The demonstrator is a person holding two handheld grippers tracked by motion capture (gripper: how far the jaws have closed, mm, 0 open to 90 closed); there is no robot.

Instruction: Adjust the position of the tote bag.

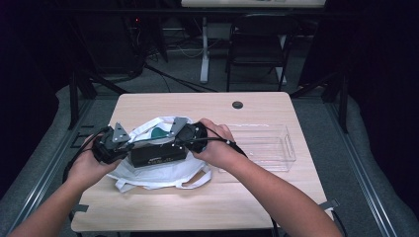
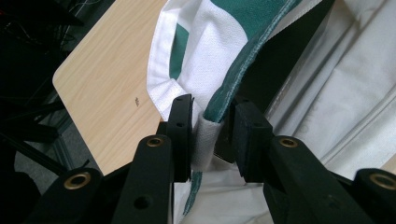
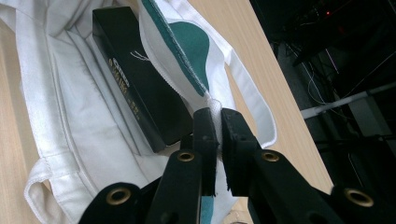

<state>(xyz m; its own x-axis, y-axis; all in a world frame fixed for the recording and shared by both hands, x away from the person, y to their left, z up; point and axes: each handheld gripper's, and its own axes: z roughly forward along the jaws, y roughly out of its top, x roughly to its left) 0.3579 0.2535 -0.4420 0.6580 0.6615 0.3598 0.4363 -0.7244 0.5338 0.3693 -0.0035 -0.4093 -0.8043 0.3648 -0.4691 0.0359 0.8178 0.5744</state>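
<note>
A white cloth bag with a green print lies on the wooden table, its mouth held up between both hands. A long black box rests in the mouth on the bag's white lining. My left gripper is at the bag's left rim. The folded green-and-white hem stands between its jaws, with a dark gap at the right pad, so it is open. My right gripper is shut on the rim's seam on the other side, beside the box.
A clear plastic tray stands on the table to the right of the bag. A dark cable hole sits near the far edge. A folding chair and a desk leg are beyond the table.
</note>
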